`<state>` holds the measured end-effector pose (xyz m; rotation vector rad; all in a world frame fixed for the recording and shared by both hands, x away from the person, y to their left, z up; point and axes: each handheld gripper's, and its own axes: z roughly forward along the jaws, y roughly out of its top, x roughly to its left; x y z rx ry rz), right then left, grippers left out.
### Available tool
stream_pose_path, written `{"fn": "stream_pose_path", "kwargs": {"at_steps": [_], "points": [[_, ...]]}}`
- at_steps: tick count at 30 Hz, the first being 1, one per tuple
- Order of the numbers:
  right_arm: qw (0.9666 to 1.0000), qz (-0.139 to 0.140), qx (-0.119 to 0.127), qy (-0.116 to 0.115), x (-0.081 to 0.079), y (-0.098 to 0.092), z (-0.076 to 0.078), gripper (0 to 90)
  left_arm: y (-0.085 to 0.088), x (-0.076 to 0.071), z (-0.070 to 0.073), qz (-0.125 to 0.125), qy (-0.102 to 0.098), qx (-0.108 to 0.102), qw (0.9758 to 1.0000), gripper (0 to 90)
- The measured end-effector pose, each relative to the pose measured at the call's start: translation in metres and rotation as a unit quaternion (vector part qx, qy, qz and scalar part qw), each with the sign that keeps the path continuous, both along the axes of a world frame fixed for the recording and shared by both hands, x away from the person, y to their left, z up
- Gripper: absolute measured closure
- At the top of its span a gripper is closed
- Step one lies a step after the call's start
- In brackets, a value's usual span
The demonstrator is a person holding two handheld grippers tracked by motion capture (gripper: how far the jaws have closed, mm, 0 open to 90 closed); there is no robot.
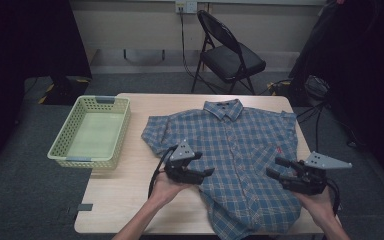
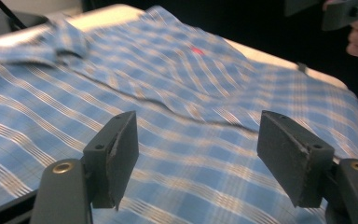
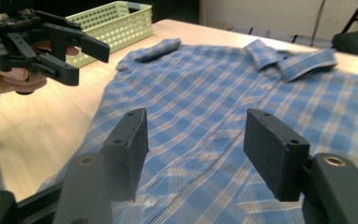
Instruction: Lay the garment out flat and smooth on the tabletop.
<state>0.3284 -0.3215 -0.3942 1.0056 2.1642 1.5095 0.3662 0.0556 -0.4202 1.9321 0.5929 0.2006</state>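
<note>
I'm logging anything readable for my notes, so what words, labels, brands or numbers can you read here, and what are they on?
No readable text anywhere.
Plaid shirt: a small red mark on the chest, too small and blurred to read.
Green basket, table, left gripper and right gripper: no lettering seen.

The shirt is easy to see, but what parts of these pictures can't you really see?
- Shirt hem: the high view's bottom edge cuts it off.
- Red mark on the chest: too small in the high view, blurred in the left gripper view.
- Shirt under the left claw and right claw: they cover it in the high view.
- Basket: its top is cut off by the right gripper view's edge.
- Room sides: too dark in the high view.
</note>
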Motion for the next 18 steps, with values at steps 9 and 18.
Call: {"fn": "stream_pose_path", "kwargs": {"at_steps": [9,18], "points": [[0.9967,0.063,-0.020,0.047,-0.032,0.024,-0.048,30.1,-0.011,-0.034,-0.029,-0.049,0.025,0.023,0.9982,48.3],[0.9861,0.097,-0.121,0.060,-0.042,0.054,-0.081,19.8,-0.031,-0.043,-0.067,-0.070,0.076,0.070,0.9921,40.2]]}}
